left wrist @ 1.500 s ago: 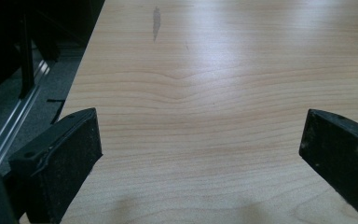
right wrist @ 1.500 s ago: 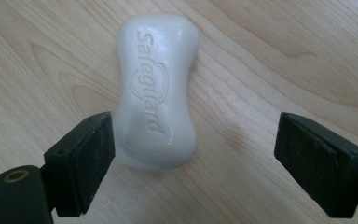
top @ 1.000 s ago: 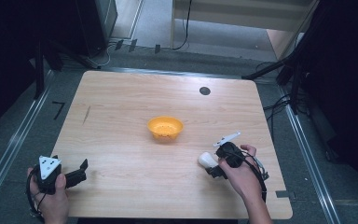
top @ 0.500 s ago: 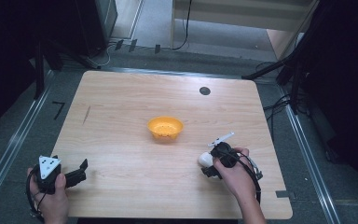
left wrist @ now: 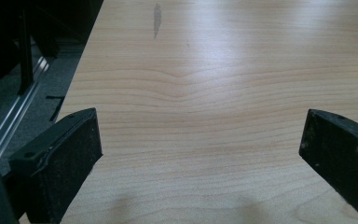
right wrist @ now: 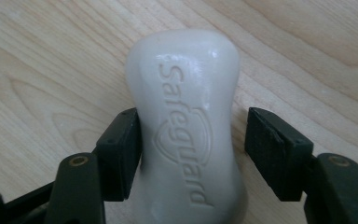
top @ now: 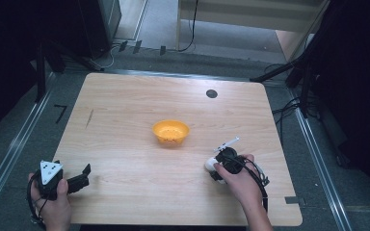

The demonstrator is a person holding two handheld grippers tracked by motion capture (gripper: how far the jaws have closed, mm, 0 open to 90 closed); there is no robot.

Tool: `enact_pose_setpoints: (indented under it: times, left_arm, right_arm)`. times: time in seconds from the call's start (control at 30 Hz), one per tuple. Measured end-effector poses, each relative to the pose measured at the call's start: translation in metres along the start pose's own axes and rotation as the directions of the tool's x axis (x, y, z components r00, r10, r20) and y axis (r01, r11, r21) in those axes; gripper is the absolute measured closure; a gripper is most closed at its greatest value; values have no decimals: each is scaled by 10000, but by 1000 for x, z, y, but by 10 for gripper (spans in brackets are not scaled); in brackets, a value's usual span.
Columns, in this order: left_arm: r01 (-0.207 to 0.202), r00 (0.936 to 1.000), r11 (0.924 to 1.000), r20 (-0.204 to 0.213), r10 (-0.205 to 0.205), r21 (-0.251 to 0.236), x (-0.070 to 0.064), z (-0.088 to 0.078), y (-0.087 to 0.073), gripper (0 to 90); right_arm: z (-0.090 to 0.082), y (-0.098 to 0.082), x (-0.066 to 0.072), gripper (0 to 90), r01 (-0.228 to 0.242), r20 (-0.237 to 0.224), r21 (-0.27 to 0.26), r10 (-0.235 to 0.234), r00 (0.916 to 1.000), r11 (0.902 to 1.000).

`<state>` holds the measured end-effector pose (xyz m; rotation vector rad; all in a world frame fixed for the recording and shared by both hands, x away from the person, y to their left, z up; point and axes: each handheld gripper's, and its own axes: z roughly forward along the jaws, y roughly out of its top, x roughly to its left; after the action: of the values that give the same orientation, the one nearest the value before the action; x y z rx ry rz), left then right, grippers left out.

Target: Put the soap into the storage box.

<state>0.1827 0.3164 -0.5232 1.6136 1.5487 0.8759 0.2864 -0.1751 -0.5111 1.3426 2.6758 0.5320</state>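
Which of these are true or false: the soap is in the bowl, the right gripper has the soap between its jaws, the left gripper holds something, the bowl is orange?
1. The soap lies in the bowl. False: it lies on the table, apart from the bowl.
2. The right gripper has the soap between its jaws. True: they have just been closing, one pad touching, the other with a gap.
3. The left gripper holds something. False: its jaws stand open over bare wood.
4. The bowl is orange. True.
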Motion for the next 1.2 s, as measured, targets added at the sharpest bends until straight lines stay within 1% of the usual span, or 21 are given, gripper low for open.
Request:
enact_pose_setpoints:
  times: [0.03, 0.1, 0.17, 0.27, 0.33, 0.43, 0.63, 0.77, 1.03, 1.1, 1.2]
  left_arm:
    - [3, 10000, 10000, -15, -3, 4, 0, 0, 0, 0]
    - [-1, 10000, 10000, -9, 1, -1, 0, 0, 0, 0]
    - [-4, 10000, 10000, -19, 4, 7, 0, 0, 0, 0]
    - [-3, 10000, 10000, -16, 3, 7, 0, 0, 0, 0]
    - [1, 10000, 10000, -19, -1, 8, 0, 0, 0, 0]
    - [-5, 10000, 10000, -30, 5, 29, 0, 0, 0, 0]
    - [35, 10000, 10000, -33, -35, 15, 0, 0, 0, 0]
    - [11, 10000, 10000, -31, -11, 29, 0, 0, 0, 0]
    - [11, 10000, 10000, -36, -11, 32, 0, 1, 0, 0]
    - [2, 10000, 10000, -26, -2, 34, 0, 1, 0, 0]
    - [-16, 10000, 10000, -19, 16, 50, 0, 1, 0, 0]
  right_arm:
    - [0, 0, 0, 387, -66, 14, -58, 66, 10000, 10000]
    - [0, 0, 0, 398, -21, 90, -64, 21, 10000, 10000]
    - [1, 0, 3, 416, 76, 329, -50, -74, 9994, 10000]
    - [1, 0, 4, 442, 65, 281, -82, -62, 9996, 9999]
    - [0, 0, 4, 495, 179, 270, -158, -174, 9995, 9997]
    - [0, -1, 4, 505, 209, 224, -270, -203, 9995, 9994]
    - [0, 0, 4, 508, 239, 212, -249, -234, 9995, 9994]
    - [0, -1, 3, 508, 428, 166, -293, -424, 9990, 9987]
    - [0, -2, 3, 510, 451, 142, -398, -446, 9989, 9982]
    - [0, -3, 3, 511, 617, 107, -385, -614, 9981, 9973]
    - [-1, -3, 3, 510, 729, 54, -349, -728, 9973, 9967]
